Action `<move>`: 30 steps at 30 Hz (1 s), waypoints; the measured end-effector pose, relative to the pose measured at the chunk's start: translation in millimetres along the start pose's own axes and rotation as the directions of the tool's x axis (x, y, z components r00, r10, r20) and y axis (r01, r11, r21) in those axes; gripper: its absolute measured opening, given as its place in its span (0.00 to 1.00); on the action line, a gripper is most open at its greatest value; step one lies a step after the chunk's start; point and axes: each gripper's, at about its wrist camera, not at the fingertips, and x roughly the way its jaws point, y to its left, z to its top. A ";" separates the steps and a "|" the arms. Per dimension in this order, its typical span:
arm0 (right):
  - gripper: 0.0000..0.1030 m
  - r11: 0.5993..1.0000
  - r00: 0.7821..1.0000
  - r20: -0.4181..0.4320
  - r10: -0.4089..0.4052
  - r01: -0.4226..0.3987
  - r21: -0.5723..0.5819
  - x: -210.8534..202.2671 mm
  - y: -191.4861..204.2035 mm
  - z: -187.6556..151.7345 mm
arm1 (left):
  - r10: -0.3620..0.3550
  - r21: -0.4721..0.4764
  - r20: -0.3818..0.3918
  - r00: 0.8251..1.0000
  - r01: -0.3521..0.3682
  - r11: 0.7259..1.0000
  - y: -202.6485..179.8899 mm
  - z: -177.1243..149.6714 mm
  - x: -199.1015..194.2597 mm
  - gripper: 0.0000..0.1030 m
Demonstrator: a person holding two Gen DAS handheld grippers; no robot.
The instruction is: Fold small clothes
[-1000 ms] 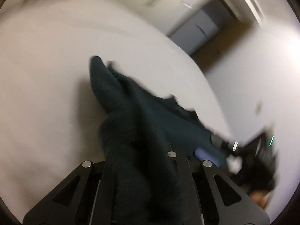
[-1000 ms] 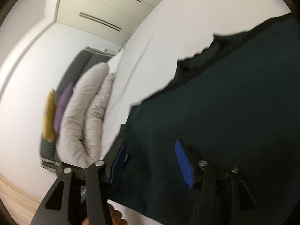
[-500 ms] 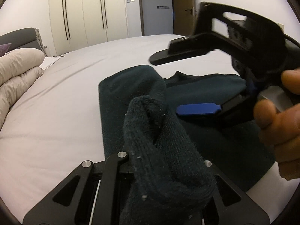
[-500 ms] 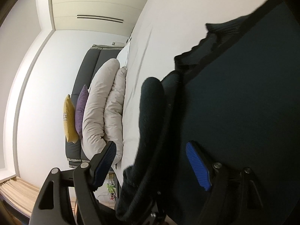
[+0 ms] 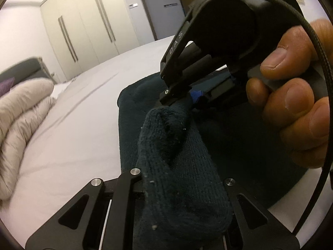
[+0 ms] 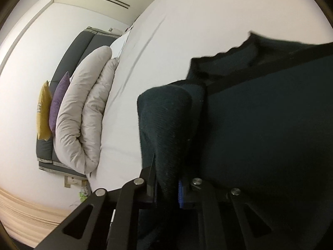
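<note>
The dark green sweater [image 5: 179,156] is lying on the white bed [image 5: 79,125] (duvet bunched beyond it). The left gripper [image 5: 183,200] is clamping its raised fold, while the right gripper [image 6: 166,189] is closing on the same fold.
</note>
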 end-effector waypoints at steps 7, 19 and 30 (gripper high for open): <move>0.13 0.999 0.997 0.071 -0.023 0.025 -0.029 -53.1 -34.4 -11.0 | -0.019 0.121 0.009 1.000 0.018 0.993 -59.2 14.6 -11.9 0.10; 0.13 0.992 0.982 0.153 -0.113 0.121 -0.043 -188.3 -109.0 8.4 | -0.170 0.250 0.043 0.985 0.154 0.956 -193.0 83.1 -23.5 0.10; 0.13 0.982 0.972 0.141 -0.187 0.184 0.033 -216.6 -172.1 7.8 | -0.235 0.249 -0.004 0.972 0.229 0.941 -246.2 83.0 -6.8 0.13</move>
